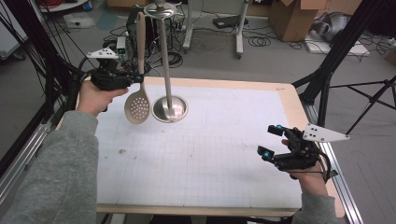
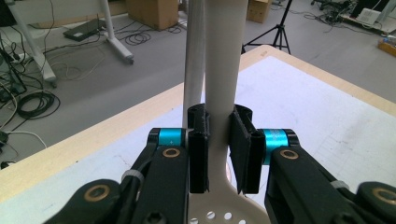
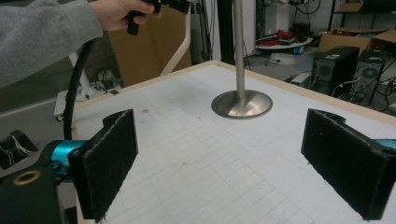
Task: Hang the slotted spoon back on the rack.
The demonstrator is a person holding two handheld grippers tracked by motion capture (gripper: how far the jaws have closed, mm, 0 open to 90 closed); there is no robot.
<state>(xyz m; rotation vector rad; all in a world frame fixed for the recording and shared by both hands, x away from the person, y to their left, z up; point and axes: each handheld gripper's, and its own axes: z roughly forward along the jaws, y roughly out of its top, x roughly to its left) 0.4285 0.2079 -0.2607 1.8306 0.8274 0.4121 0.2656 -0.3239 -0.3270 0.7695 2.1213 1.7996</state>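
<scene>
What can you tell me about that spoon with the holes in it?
The slotted spoon looks like pale beige plastic or wood: a long flat handle ending in a round bowl pierced with many small holes. It hangs upright in the air, bowl down, above the far left part of the table, just beside the metal stand. The left gripper is shut on the handle just above the bowl. Whether the handle's top touches the stand's head is unclear.

Off your table: cardboard boxes [image 1: 293, 17] far right, black tripod [image 1: 369, 100] at right, cable tangle [image 1: 261, 41] on the far floor.
</scene>
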